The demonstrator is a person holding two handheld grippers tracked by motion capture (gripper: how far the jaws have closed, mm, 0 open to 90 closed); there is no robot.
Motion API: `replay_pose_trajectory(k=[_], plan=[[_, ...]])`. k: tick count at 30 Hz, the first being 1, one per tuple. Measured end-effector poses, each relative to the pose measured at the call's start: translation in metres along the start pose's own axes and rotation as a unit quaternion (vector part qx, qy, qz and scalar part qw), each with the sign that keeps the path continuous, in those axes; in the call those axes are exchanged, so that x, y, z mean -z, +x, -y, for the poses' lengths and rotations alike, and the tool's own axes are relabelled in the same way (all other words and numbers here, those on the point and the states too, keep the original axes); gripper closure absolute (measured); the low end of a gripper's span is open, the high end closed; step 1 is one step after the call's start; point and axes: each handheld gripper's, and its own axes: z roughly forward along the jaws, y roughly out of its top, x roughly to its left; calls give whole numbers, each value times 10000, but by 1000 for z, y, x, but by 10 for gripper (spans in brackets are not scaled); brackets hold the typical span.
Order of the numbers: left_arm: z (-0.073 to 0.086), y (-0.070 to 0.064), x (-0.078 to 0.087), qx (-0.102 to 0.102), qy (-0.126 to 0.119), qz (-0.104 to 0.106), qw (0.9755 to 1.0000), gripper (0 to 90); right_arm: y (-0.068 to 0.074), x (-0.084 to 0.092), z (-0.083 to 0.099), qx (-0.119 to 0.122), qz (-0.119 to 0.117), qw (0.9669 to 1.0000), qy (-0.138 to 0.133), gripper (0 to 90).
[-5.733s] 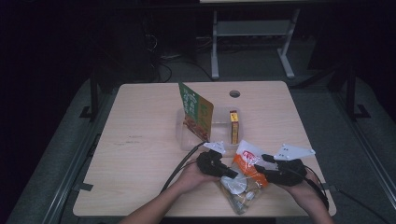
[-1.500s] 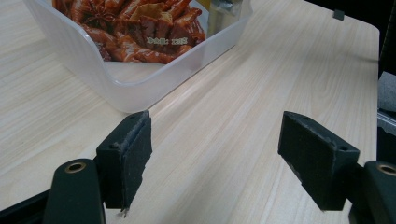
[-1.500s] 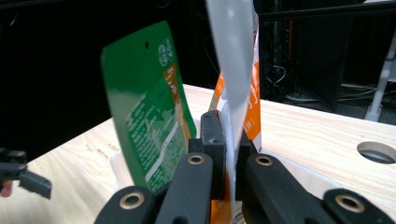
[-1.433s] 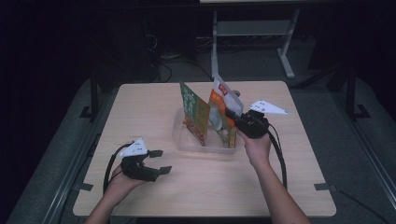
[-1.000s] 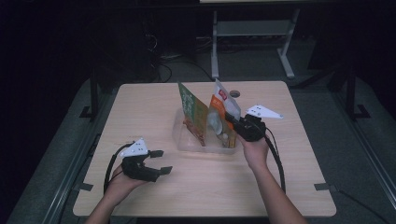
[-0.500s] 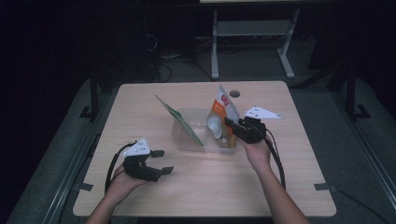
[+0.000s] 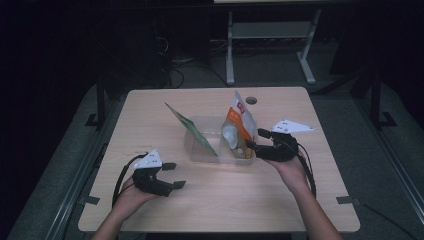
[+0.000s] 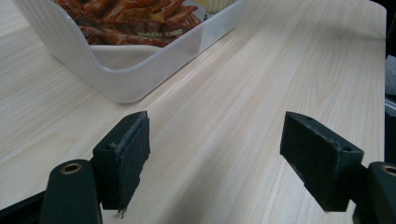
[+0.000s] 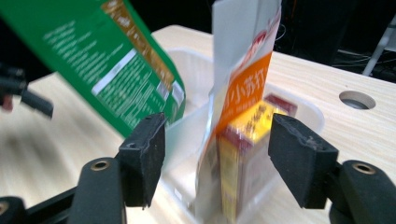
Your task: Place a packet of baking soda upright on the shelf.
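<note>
Since the earlier frames the orange and white snack bag (image 7: 239,120) has gone from the near edge of the worktop (image 7: 150,110), where both hands worked on it, into the clear plastic tub (image 7: 200,150) at the middle. The green packet (image 7: 192,131), which stood upright in the tub, now leans over to the left. The left hand has pulled back to the near left corner.

The right tool (image 7: 255,141) sits just beside the tub's right end. Its jaws have just been opening, and in the right gripper view the black pads stand on either side of the snack bag (image 9: 243,93) without pressing on it, so the bag looks let go and stands on its own, propped against a small yellow box (image 9: 243,154) in the tub. The left tool (image 7: 172,175) rests low over bare worktop, well apart from the tub, its jaws wide with nothing between them; in the left gripper view only the tub's corner (image 8: 116,74) lies ahead of it.

By my reading the packing step for this bag is as good as done: it is inside the tub and free. What seems left is for the right hand to draw clear without knocking the bag, and perhaps to right the tilted green packet. Nothing else lies loose on the worktop to pack.
</note>
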Motion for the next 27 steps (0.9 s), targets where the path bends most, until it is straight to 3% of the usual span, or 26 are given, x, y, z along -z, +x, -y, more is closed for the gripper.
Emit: replay_pose_trajectory(k=[9, 13, 17, 21, 22, 27], plan=[[3, -1, -2, -176, 232, 112, 9995, 236, -2, 37, 26, 247, -147, 9993, 247, 317], [4, -2, -5, -221, 348, 179, 9990, 233, -1, 44, 42, 400, -217, 9976, 531, 308], [6, -4, -10, -270, 517, 284, 9979, 228, -2, 43, 62, 582, -283, 9926, 1032, 297], [8, -5, -13, -313, 607, 352, 9970, 220, -3, 34, 76, 673, -480, 9818, 1712, 286], [8, -5, -13, -319, 614, 351, 9970, 219, -2, 32, 78, 710, -480, 9805, 1768, 286], [10, -3, -12, -354, 630, 347, 9968, 215, -2, 30, 77, 721, -523, 9803, 1762, 283]])
